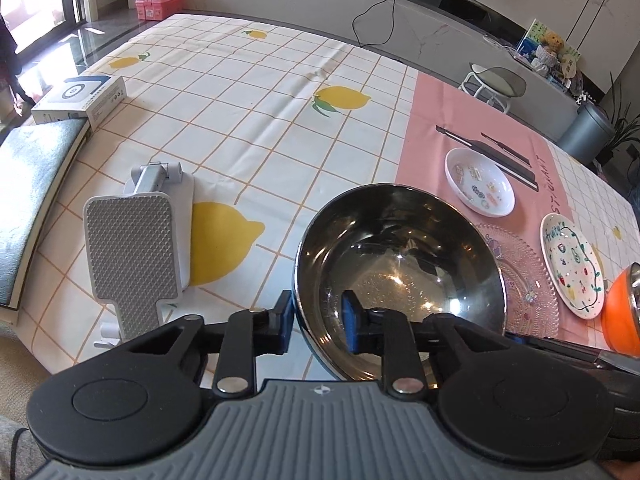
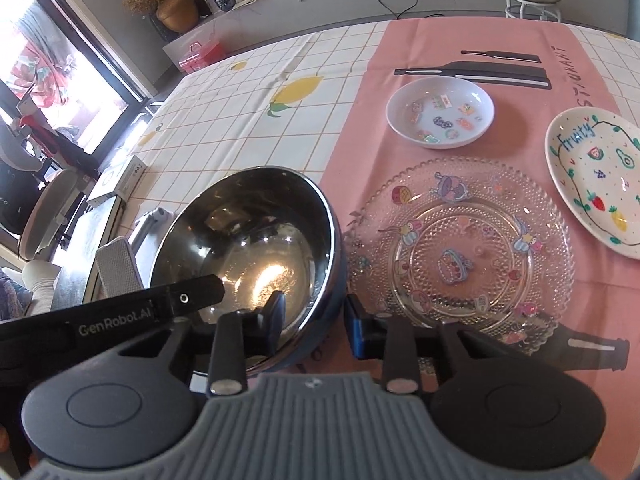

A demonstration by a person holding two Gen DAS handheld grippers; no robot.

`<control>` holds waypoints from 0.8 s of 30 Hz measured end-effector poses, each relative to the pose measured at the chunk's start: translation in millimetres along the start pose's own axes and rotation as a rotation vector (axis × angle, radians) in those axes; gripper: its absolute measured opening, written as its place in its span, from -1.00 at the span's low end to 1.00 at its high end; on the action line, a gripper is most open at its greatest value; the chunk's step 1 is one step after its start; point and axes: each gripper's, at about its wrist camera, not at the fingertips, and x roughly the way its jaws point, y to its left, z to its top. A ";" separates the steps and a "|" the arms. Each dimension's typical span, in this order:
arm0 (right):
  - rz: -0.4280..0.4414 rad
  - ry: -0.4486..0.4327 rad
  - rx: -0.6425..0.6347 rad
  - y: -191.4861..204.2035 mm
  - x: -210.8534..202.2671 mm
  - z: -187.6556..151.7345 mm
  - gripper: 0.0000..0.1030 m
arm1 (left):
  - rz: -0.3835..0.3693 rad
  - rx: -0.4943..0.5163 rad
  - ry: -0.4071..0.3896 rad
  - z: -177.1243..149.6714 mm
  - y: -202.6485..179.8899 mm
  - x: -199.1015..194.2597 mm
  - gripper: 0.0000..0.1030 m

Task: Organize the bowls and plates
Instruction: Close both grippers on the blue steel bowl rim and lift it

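Note:
A steel bowl [image 1: 400,256] with a blue outside sits at the near edge of the table; it also shows in the right wrist view [image 2: 256,236]. My left gripper [image 1: 318,320] straddles its near-left rim, one pad inside and one outside, with a gap at the rim. My right gripper [image 2: 316,320] straddles its near-right rim the same way. A clear glass plate [image 2: 464,244] lies right of the bowl. A small white sticker dish [image 2: 440,114] and a white "Fruity" plate [image 2: 596,176] lie beyond. An orange bowl [image 1: 622,312] sits at the far right.
A grey phone stand [image 1: 136,248] lies left of the bowl on the lemon tablecloth [image 1: 256,92]. A white box [image 1: 80,96] and a grey cushion [image 1: 28,200] sit at the left edge. The pink mat [image 2: 360,92] carries printed black cutlery shapes.

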 end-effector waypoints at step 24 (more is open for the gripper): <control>0.014 -0.030 0.031 -30.6 -84.1 -45.6 -0.61 | -0.332 0.189 0.137 -34.6 -8.5 -40.1 -0.69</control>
